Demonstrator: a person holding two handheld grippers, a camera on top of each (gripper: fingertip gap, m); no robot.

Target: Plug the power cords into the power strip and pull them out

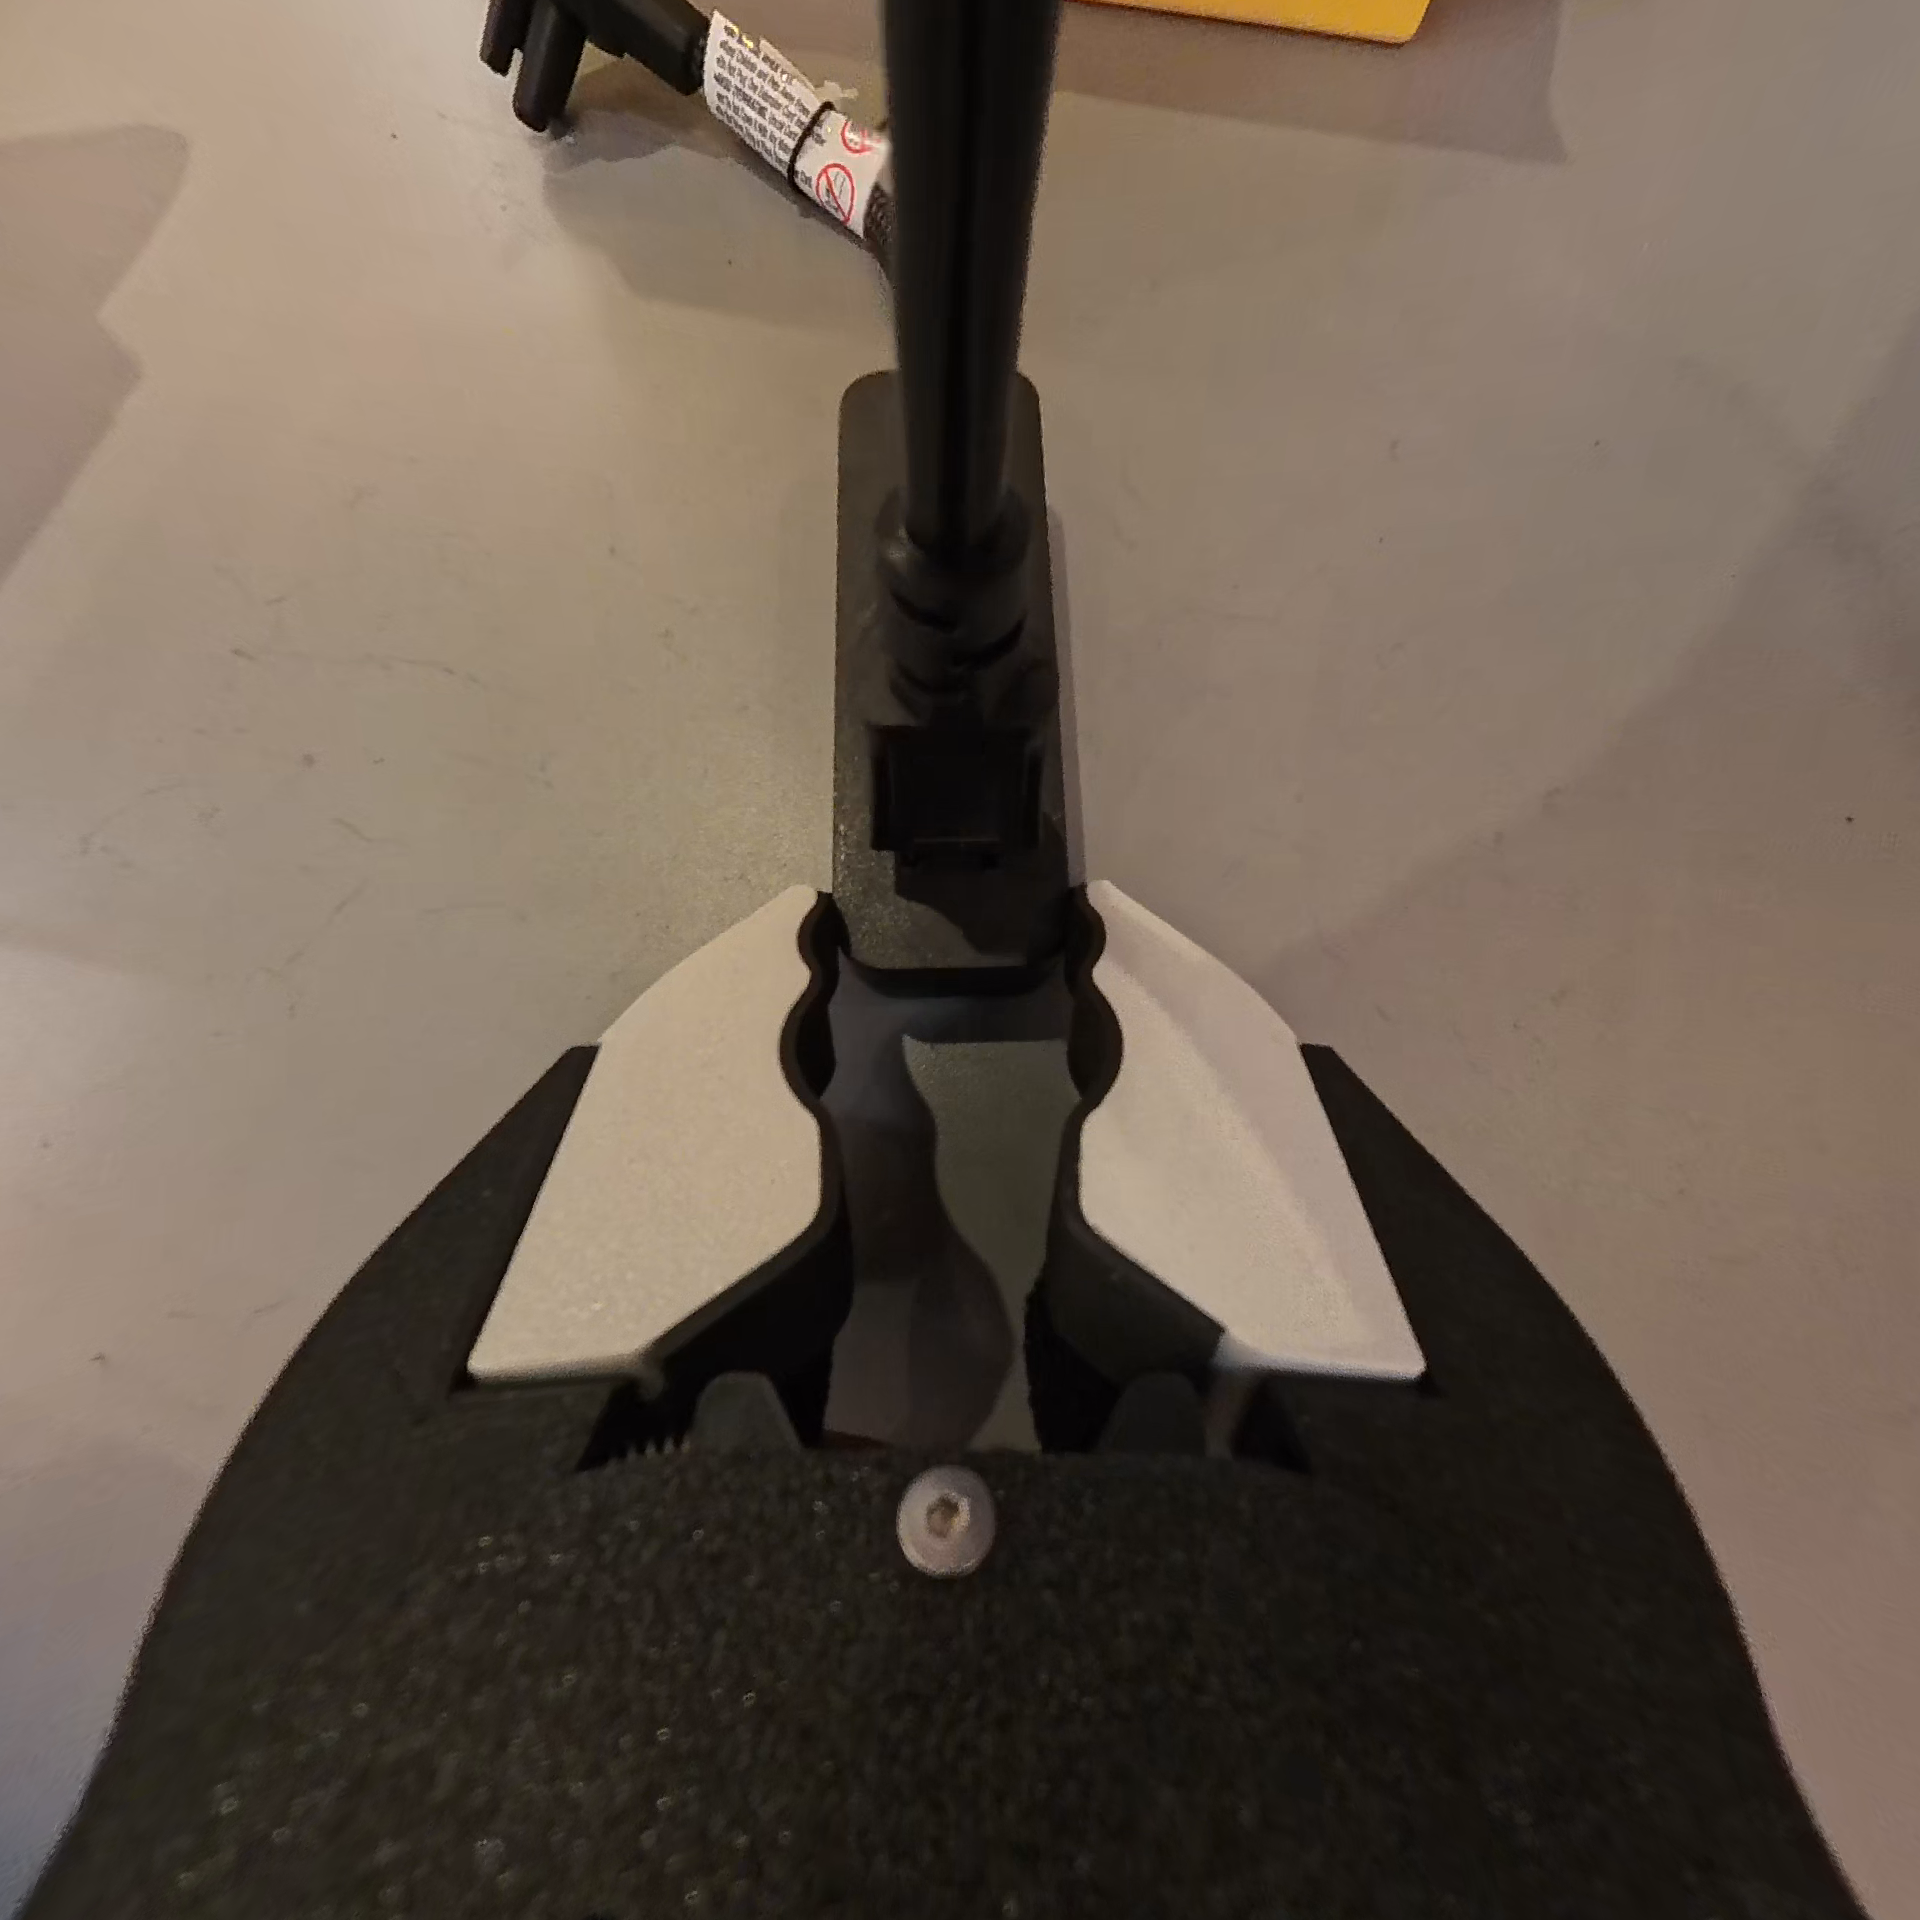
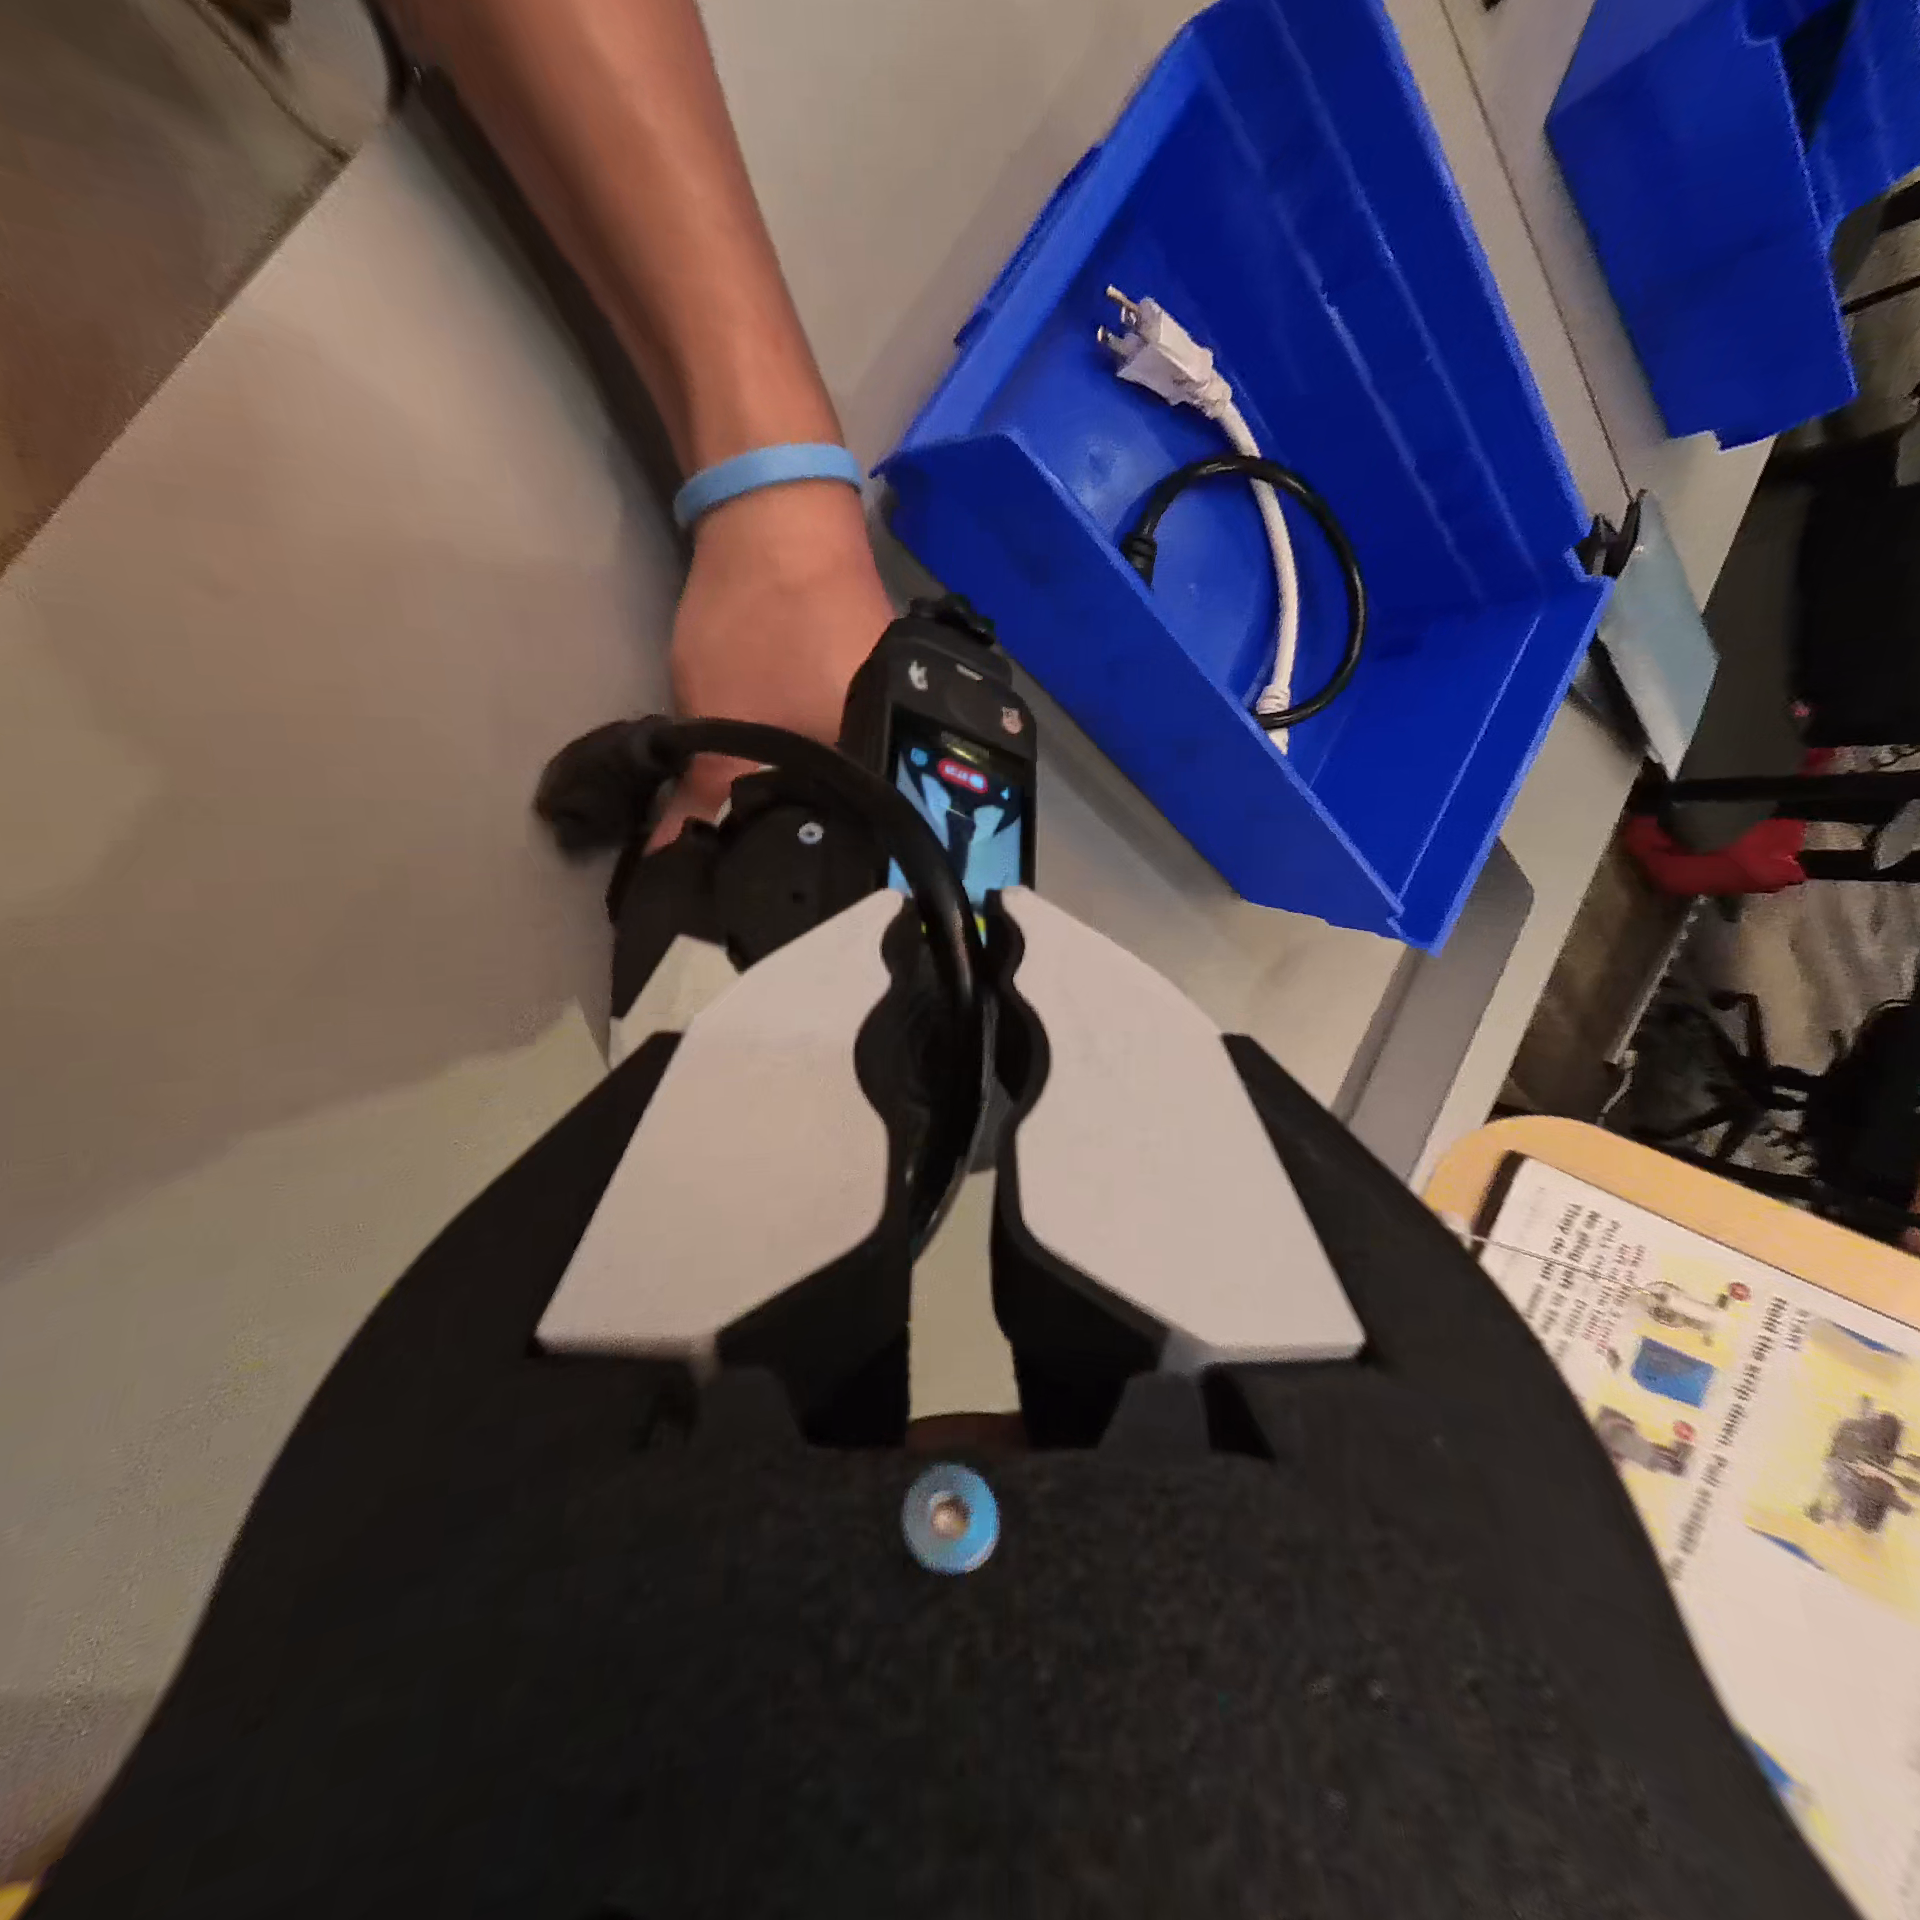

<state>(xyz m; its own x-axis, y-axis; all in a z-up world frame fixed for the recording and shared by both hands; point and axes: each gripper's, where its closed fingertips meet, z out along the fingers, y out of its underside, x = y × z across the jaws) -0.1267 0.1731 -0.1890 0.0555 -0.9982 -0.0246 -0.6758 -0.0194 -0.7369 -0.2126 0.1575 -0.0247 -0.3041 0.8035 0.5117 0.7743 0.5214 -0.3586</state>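
In the left wrist view my left gripper is shut on the near end of a black power strip that lies on the grey table. A black plug sits in the strip, and its black cord rises out of the top of the frame. In the right wrist view my right gripper looks down from above and is shut on a black power cord. The cord arcs left to a free black end. A person's hand holds the left gripper just beyond my right fingertips.
A second black plug with a white-labelled cord lies at the far left. A blue bin holds a white cord and a black cord. Another blue bin stands behind it. A printed sheet lies at the lower right. About 20 centimeters separates my left fingertips from my right.
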